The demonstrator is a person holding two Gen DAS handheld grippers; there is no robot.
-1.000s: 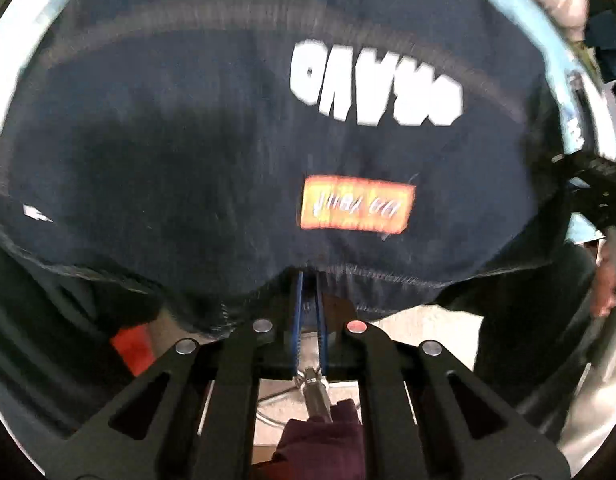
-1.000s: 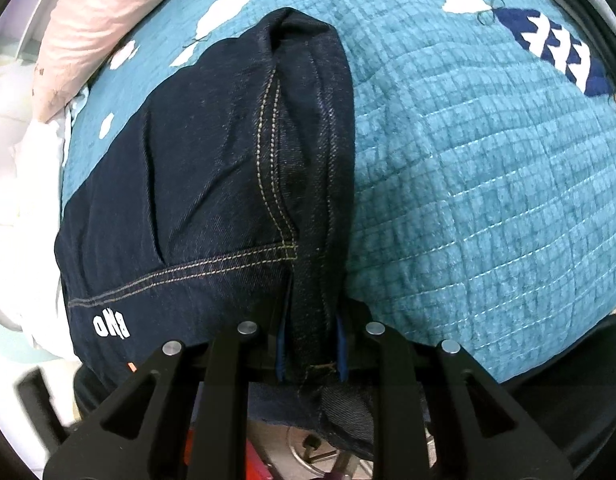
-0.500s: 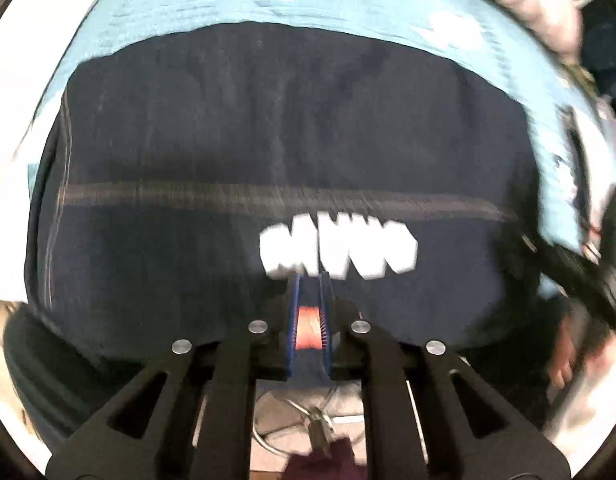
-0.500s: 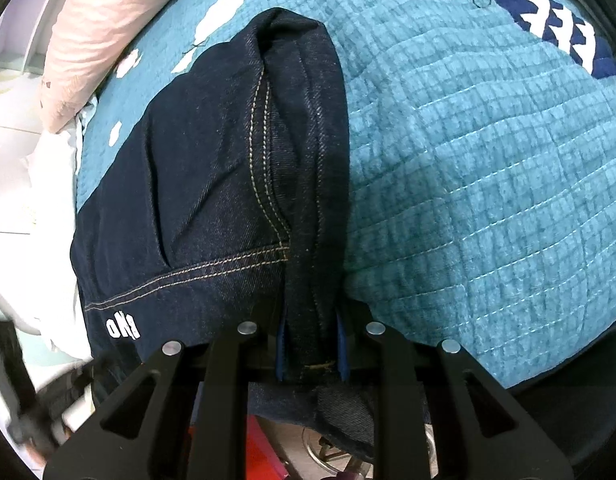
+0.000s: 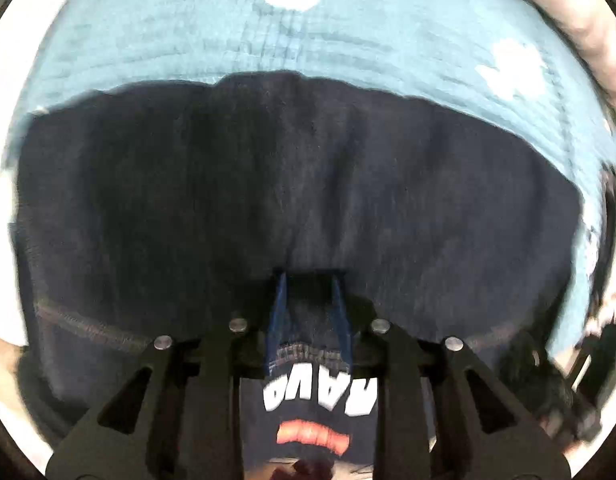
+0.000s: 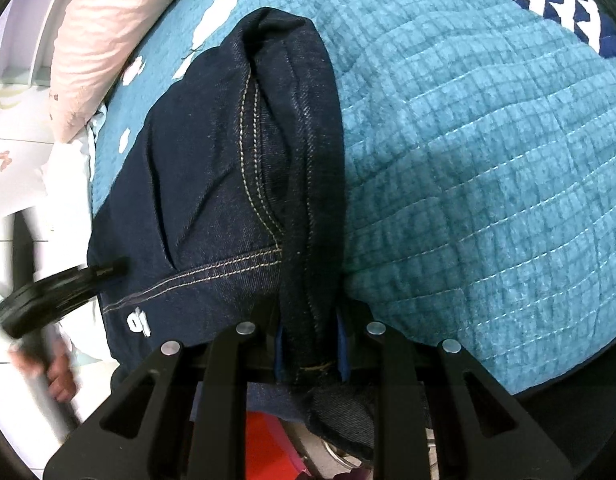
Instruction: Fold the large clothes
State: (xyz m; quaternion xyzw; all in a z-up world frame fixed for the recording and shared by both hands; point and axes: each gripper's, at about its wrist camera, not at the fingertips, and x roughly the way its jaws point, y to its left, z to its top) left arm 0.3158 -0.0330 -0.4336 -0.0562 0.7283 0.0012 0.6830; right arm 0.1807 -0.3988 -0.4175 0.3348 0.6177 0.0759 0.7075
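Observation:
Dark blue jeans (image 5: 299,192) lie spread across a teal quilt (image 5: 267,40), with white lettering and an orange patch near their edge. My left gripper (image 5: 310,304) is shut on the hem of the jeans, with the lettered part hanging below the fingers. In the right wrist view the jeans (image 6: 227,184) lie on the quilt (image 6: 488,160) with a thick folded seam running away from me. My right gripper (image 6: 310,344) is shut on that seam at the bed's near edge. The left gripper (image 6: 47,296) shows blurred at the left.
A pink pillow (image 6: 111,28) lies at the far left of the bed, beside a white wall. The quilt has white and navy patches (image 6: 568,12). Something red (image 6: 267,440) lies below the bed edge.
My left gripper has moved forward over the jeans carrying the hem; the lettering and orange patch now hang below its fingers. My right gripper has kept its hold and shifted slightly.

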